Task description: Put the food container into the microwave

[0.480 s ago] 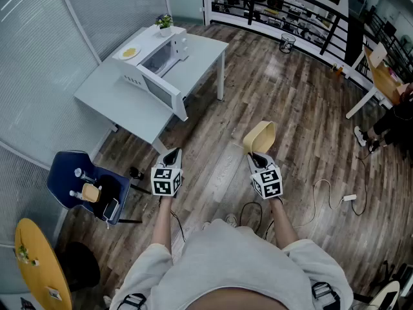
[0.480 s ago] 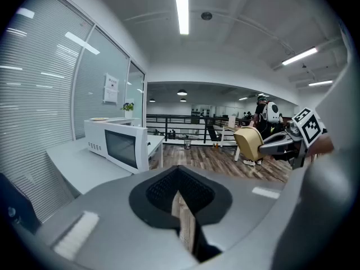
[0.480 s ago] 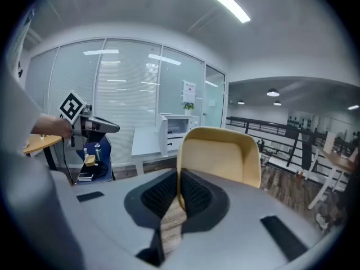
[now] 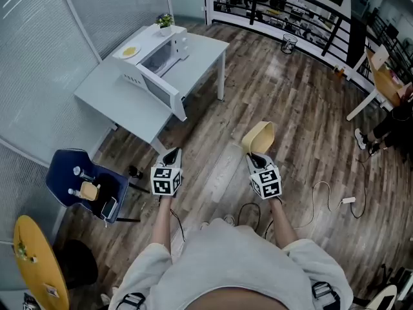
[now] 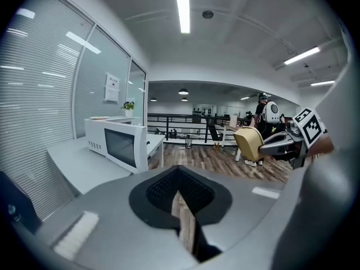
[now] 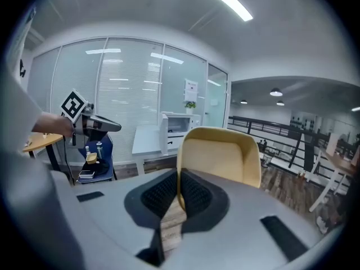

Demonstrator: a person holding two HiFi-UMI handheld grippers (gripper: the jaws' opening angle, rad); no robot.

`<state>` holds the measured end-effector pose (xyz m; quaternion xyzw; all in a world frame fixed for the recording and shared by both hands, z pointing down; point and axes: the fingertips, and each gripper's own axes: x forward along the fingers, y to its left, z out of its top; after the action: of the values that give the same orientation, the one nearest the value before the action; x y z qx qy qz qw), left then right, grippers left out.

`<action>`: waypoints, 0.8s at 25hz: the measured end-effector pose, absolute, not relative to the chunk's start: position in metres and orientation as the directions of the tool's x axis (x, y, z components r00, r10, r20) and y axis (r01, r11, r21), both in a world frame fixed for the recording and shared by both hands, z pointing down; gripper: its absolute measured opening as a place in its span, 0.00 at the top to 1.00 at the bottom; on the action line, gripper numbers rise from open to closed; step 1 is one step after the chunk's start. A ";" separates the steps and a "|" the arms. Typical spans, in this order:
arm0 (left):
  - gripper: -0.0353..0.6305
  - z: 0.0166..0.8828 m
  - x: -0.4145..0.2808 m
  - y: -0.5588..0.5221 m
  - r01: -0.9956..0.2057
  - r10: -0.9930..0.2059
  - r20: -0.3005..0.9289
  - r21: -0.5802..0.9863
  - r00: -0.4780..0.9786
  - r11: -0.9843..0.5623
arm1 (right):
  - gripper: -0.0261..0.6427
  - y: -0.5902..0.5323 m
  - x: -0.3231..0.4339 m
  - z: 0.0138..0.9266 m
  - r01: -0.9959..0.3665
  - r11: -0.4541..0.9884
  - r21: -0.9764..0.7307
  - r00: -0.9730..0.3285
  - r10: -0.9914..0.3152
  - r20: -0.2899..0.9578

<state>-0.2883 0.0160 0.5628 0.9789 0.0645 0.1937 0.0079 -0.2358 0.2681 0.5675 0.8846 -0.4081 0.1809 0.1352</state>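
You hold the food container well apart from the microwave.
Your right gripper carries it over the floor; the microwave sits on the counter at eleven o'clock, door open.

A pale grey rectangular tabletop on white legs is being shown standing on a brown wood-plank floor, beside a wall of glass panels with blinds. A white microwave oven is being carried directly on the tabletop, towards its far end, with its door being held swung open over the bare near half. A small green potted plant is being seen at the far corner; whether it stands on the tabletop or the oven cannot be told.
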 end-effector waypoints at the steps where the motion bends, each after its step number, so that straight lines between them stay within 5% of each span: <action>1: 0.93 0.563 -0.287 0.017 0.122 0.129 0.379 0.041 0.916 -0.992 | 0.92 0.269 -0.234 0.568 -0.772 -0.629 0.091 0.600 -0.675 0.429; 20: 0.93 0.576 -0.222 0.065 0.107 0.113 0.403 0.038 0.908 -0.994 | 0.92 0.303 -0.175 0.585 -0.800 -0.597 0.059 0.559 -0.705 0.437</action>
<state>-0.2221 0.0648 0.5763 0.9767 0.0564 0.2070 0.0077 -0.1747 0.3028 0.5849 0.8737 -0.4304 0.1880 0.1264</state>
